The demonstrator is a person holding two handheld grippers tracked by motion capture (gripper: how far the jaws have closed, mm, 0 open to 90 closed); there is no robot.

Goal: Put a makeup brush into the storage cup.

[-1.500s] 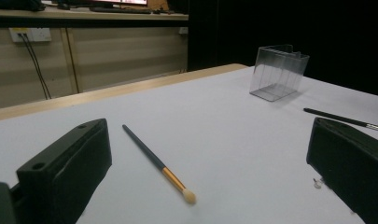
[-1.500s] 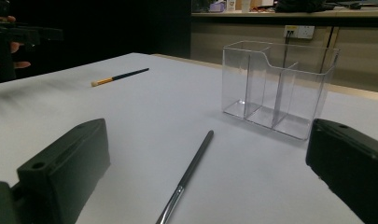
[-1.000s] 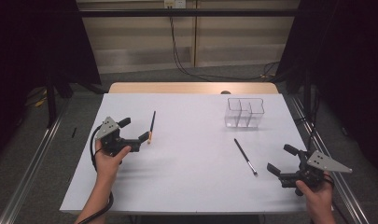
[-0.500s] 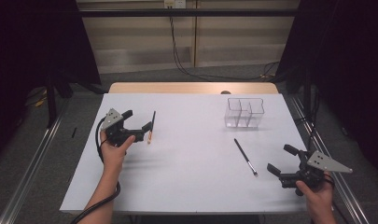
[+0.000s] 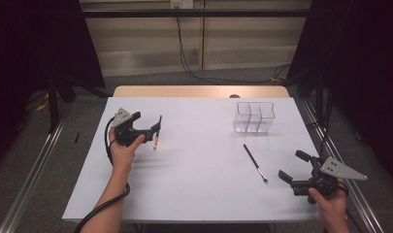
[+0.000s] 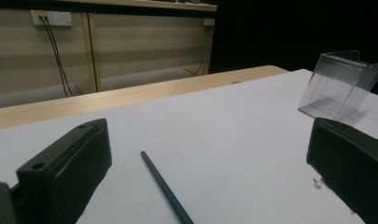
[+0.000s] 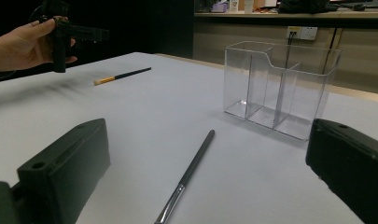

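My left gripper [image 5: 153, 127], jaws apart, straddles the orange-tipped brush [image 5: 156, 137]. Risk: closing off-centre rolls it away. Right gripper [image 5: 293, 167] open, idle.

Left tool [image 5: 146, 127] raised over the table, jaws wide apart, right tool [image 5: 294, 166] low, jaws spread

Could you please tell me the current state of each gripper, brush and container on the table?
Left gripper: open, jaws either side of the brush, not closed on it.
Orange-tipped brush: lying flat on the table, not gripped.
Right gripper: open, empty, held near the table's right front corner.
Silver-tipped brush: lying flat, untouched.
Clear organizer: upright, all compartments empty.
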